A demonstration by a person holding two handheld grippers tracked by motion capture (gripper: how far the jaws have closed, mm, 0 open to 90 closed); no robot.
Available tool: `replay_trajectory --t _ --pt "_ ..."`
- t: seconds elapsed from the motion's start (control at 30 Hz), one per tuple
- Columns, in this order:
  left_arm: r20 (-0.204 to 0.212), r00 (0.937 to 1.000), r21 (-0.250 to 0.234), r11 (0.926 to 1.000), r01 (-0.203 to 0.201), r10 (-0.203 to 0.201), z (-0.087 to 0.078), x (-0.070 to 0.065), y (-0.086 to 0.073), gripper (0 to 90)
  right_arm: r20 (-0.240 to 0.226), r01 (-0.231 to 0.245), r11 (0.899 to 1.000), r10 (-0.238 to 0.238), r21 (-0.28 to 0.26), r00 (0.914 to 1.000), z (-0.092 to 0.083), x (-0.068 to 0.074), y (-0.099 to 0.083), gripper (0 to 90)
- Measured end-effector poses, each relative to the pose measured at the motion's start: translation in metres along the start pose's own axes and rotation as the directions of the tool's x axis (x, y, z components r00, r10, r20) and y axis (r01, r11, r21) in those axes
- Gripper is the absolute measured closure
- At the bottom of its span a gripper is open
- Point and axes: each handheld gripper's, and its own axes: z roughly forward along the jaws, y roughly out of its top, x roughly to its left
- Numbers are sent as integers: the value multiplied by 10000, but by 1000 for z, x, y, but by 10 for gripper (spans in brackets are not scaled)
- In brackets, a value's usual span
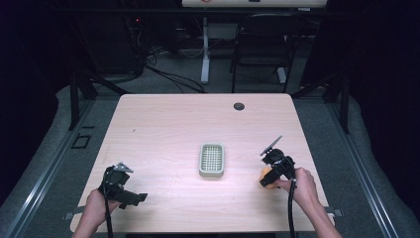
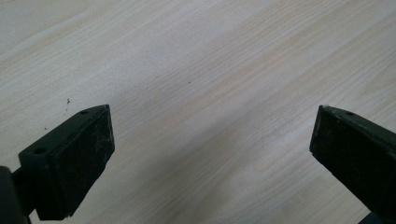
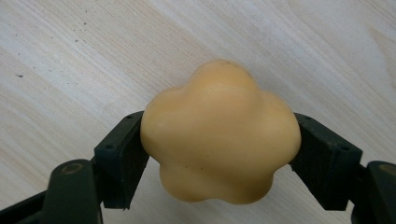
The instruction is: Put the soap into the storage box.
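- Right gripper (image 3: 219,154) clamped on yellow flower-shaped soap (image 3: 219,135), pads squeezing both sides, just above table (image 3: 70,70).
- Risk: smooth rounded lobes, could squirt forward out of the pads.
- Soap dish (image 1: 212,160) well apart; long carry, more chance of slipping.
- Left gripper (image 2: 210,154) wide open, empty.

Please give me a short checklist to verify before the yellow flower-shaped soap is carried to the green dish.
1. Right gripper shut on the soap: ok.
2. Both pads touch the soap's sides: ok.
3. Soap dish has nothing in it: ok.
4. Table between soap and dish free of things: ok.
5. Left gripper open, away from the dish: ok.
6. Soap already off the table: cannot tell.
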Motion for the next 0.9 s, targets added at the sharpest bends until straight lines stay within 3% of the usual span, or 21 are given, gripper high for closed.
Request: replay_trajectory --t 0.23,0.27,0.3,0.33,0.43,0.7,0.87,0.9 --pt "-11 10000 -10 10000 -33 33 0 0 0 1 -8 69 10000 -69 -20 10000 -5 0 1 245" --pt "-7 10000 -25 10000 -20 20 0 0 0 1 -95 -116 9996 114 -238 9999 -4 1 0 245" --pt "-10 10000 -23 10000 -22 22 0 0 0 1 -34 92 9999 -92 -51 10000 -6 1 1 245" --pt "-13 10000 -26 10000 -21 21 0 0 0 1 -126 -139 9993 134 -358 9998 -4 3 0 245" --pt "-14 10000 -38 10000 -25 25 -1 0 0 1 -101 134 9998 -135 -116 9999 -8 4 2 245" --pt "-102 9999 -114 9998 -135 134 -1 0 0 1 -182 278 9996 -279 -50 9994 -11 5 3 245" --pt "-166 9998 -147 9998 -129 127 -1 0 0 1 -220 255 9995 -260 -210 9994 -13 6 4 246" --pt "-170 9998 -156 9998 -132 129 -1 0 0 1 -222 7 9985 -19 -543 9998 -12 8 3 245"
